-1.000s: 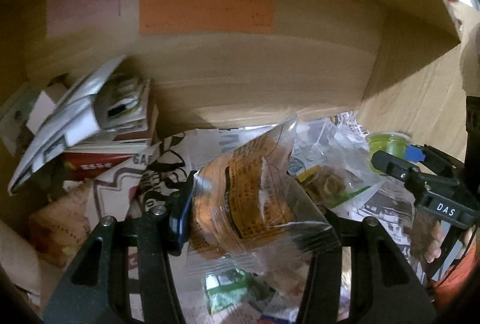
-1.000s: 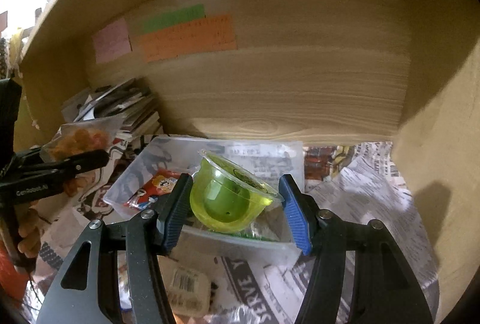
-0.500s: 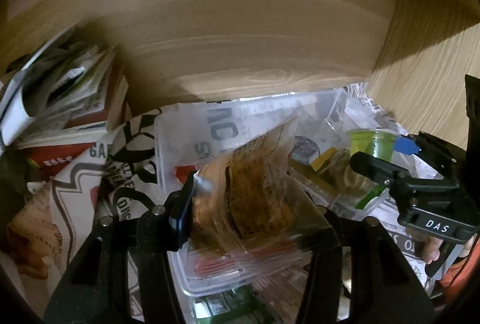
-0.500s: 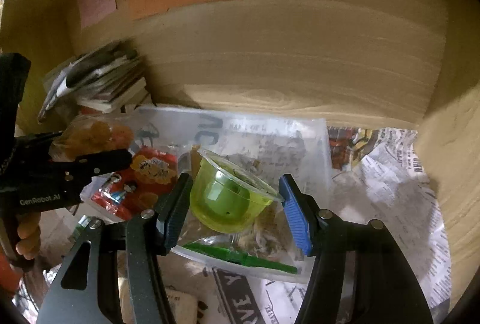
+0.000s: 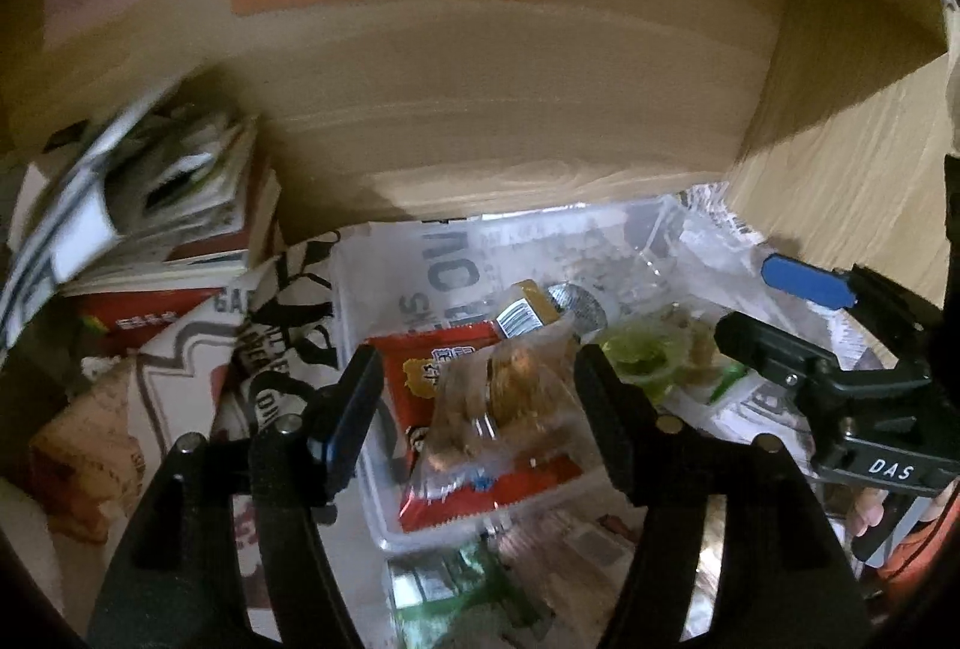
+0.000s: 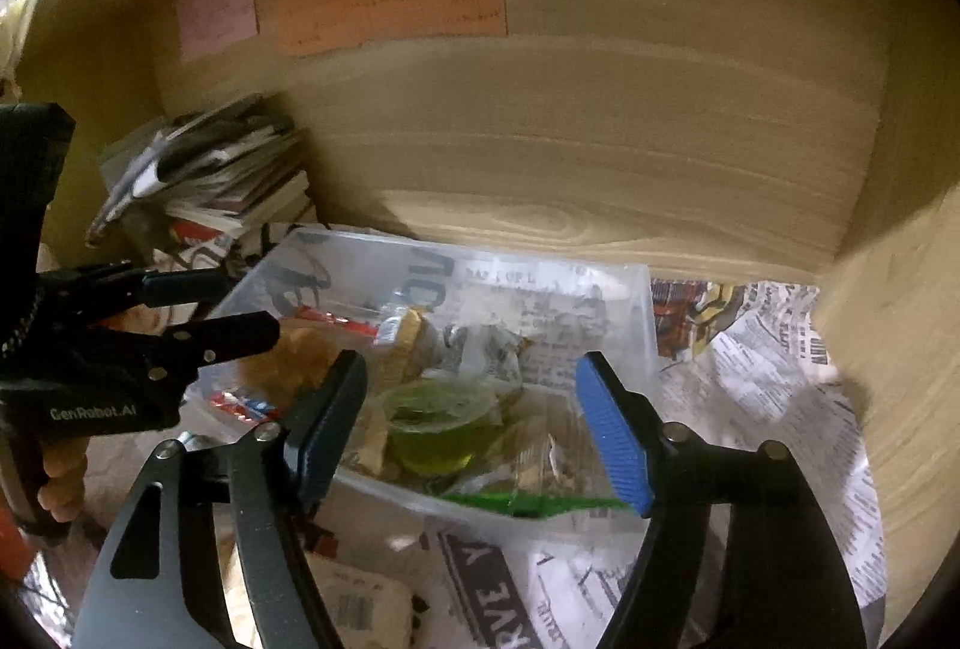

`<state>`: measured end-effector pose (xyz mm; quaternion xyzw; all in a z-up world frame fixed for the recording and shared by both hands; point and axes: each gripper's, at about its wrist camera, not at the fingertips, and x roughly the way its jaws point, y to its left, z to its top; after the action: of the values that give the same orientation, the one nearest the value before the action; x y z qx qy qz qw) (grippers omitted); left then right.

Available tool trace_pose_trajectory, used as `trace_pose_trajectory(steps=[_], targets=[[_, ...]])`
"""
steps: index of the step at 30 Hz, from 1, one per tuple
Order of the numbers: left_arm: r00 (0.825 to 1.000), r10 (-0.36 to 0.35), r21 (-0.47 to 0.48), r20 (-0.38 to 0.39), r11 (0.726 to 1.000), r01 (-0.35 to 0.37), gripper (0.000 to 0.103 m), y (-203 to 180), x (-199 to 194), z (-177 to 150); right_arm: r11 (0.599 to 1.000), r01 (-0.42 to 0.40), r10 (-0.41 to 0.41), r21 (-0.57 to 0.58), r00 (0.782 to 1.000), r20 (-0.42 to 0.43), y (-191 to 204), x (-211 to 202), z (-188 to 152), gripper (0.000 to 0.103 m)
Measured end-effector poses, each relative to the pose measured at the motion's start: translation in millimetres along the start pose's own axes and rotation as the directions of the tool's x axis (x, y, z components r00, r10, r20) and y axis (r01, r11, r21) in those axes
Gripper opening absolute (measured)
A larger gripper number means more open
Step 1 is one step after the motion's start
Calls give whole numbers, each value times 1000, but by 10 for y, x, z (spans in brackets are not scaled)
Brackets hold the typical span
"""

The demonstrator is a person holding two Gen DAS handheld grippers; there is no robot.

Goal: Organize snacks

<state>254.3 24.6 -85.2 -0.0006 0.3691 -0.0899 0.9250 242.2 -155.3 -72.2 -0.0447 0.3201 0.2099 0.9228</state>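
A clear plastic bin [image 5: 420, 253] [image 6: 645, 331] stands on newspaper against a wooden back wall. My left gripper [image 5: 474, 409] is open above it; a clear bag of orange snacks [image 5: 504, 409] lies free between its fingers, on a red snack packet [image 5: 432, 367] in the bin. My right gripper [image 6: 474, 421] is open; the green jelly cup [image 6: 438, 424] sits in the bin between its fingers, also in the left wrist view [image 5: 642, 358]. Each gripper shows in the other's view, the left [image 6: 228, 310] and the right [image 5: 762, 304].
A stack of books and magazines [image 5: 150, 211] [image 6: 222, 181] stands left of the bin. Newspaper [image 6: 768, 385] covers the shelf floor. A wooden side wall [image 6: 900, 349] rises on the right. Loose packets [image 5: 444, 583] lie in front of the bin. Coloured notes [image 6: 390, 0] are stuck on the back wall.
Both grippers have opened. The orange snack bag dropped from the left one and the green jelly cup from the right one, both into the clear bin.
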Motion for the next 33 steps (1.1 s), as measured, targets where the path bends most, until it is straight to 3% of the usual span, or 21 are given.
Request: trace_pose_trajectory(steps=[6, 11, 14, 21, 26, 30, 33], targets=[[998, 28, 16, 57, 999, -29, 72, -10, -374, -168, 1000, -1, 1, -9, 999, 33, 81, -308, -97, 70], [996, 47, 15, 77, 999, -49, 78, 23, -661, -373, 999, 28, -26, -33, 997, 67, 177, -564, -264, 81], [995, 52, 0, 81, 999, -53, 84, 53, -790, -529, 999, 20, -18, -28, 998, 62, 234, -677, -401, 82], [999, 25, -25, 30, 999, -24, 88, 23, -941, -958, 1000, -8, 8, -13, 1000, 4, 417, -762, -810, 82], [999, 37, -16, 16, 999, -36, 94, -92, -968, -1231, 999, -34, 36, 27, 997, -75, 513, -598, -1107, 82], [999, 30, -8, -11, 1000, -30, 95, -175, -930, -1408, 999, -4, 11, 49, 988, -152, 535, -377, -1323, 81], [1000, 2, -9, -27, 1000, -2, 95, -242, -909, -1487, 998, 8, 2, 61, 987, -160, 501, -367, -1391, 80]])
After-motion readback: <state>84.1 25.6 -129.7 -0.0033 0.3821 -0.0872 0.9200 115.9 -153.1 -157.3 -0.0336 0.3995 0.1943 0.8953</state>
